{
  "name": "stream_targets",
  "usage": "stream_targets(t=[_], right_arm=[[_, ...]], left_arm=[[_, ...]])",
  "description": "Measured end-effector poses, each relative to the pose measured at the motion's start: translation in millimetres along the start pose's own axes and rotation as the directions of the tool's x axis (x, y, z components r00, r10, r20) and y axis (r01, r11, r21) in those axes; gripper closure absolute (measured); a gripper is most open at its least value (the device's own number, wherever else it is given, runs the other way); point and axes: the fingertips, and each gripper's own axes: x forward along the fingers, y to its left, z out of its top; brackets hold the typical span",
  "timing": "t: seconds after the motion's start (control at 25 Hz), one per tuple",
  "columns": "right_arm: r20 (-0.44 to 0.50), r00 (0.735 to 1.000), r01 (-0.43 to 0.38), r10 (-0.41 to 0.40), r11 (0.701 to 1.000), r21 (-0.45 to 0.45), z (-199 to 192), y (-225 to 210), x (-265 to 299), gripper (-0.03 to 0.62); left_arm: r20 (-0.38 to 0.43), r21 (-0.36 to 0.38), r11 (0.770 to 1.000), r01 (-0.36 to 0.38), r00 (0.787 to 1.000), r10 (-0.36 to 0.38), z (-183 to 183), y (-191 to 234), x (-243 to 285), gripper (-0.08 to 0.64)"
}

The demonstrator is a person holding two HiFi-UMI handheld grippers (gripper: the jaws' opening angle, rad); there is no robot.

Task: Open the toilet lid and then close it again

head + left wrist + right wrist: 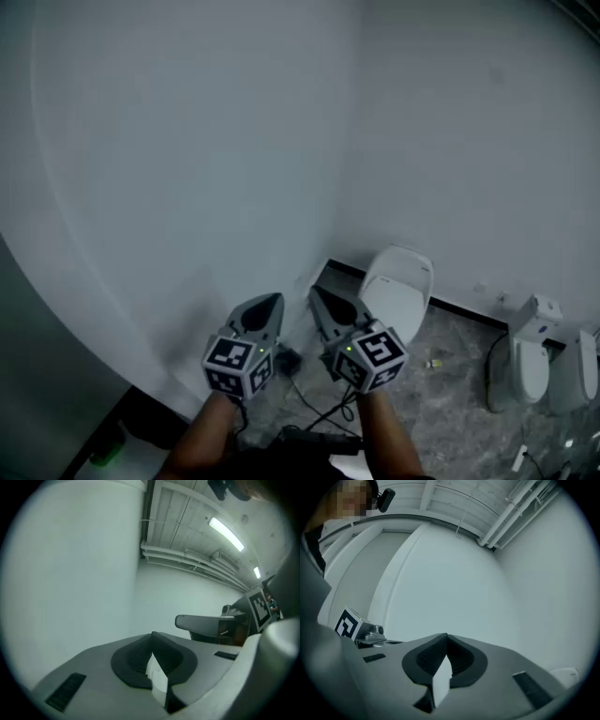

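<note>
A white toilet (397, 289) with its lid down stands on the floor against the wall, near the room's corner. My right gripper (319, 300) is held in the air just left of it, shut and empty, apart from the lid. Beside it on the left is my left gripper (270, 305), also shut with nothing in it. In the left gripper view the shut jaws (153, 635) face a bare white wall, and the right gripper (206, 622) shows at the right. The right gripper view shows its shut jaws (446, 637) toward the wall and a white edge of the toilet (564, 671) low at the right.
White walls meet in a corner behind the toilet. Two more white fixtures (531, 356) stand along the wall at the right. Black cables (314, 412) lie on the speckled grey floor under my hands. A green object (108, 455) sits at the bottom left.
</note>
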Motion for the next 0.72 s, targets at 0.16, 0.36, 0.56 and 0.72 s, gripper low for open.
stream_targets(t=[0.16, 0.36, 0.56, 0.72], right_arm=[[-0.002, 1.0, 0.007, -0.007, 1.0, 0.017, -4, 4, 8, 0.591], [-0.009, 1.0, 0.012, -0.012, 1.0, -0.005, -5, 6, 13, 0.59], [-0.009, 1.0, 0.014, -0.015, 1.0, -0.024, -7, 0, 18, 0.589], [-0.011, 0.999, 0.032, -0.032, 0.999, -0.024, -14, -6, 21, 0.589]], left_arm=[[0.001, 0.002, 1.0, 0.002, 1.0, -0.002, -2, 9, -1, 0.554], [0.0, -0.002, 1.0, 0.008, 1.0, -0.008, -4, 14, 2, 0.554], [-0.008, -0.007, 1.0, 0.014, 1.0, -0.014, -7, 18, 10, 0.554], [-0.015, -0.017, 1.0, 0.023, 1.0, -0.023, -14, 22, 16, 0.554]])
